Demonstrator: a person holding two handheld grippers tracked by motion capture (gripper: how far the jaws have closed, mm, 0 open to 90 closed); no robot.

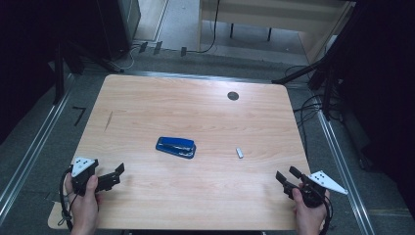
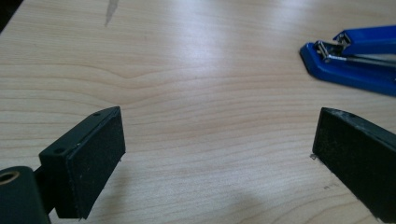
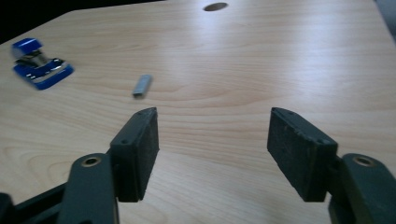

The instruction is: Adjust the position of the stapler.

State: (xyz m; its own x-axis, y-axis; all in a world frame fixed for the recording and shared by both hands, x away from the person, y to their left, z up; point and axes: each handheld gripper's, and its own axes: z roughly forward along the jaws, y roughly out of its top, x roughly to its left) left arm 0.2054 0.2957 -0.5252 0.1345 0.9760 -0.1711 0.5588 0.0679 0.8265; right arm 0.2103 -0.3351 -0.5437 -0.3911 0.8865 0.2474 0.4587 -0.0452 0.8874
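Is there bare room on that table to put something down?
Plenty. The table is bare beyond the blue stapler, up to the round hole, and between the left gripper and right gripper. Only the middle, stapler to staple strip, is taken.

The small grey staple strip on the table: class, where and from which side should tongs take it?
Grip the staple strip across its narrow width, on the two long sides, coming from above with the right tongs, which are nearer. It lies flat, alone, and thin.

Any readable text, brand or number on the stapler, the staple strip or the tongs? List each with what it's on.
None readable.
Blue stapler: no lettering shows.
Grey staple strip: too small to tell.
Left tongs and right tongs: plain black, no markings.
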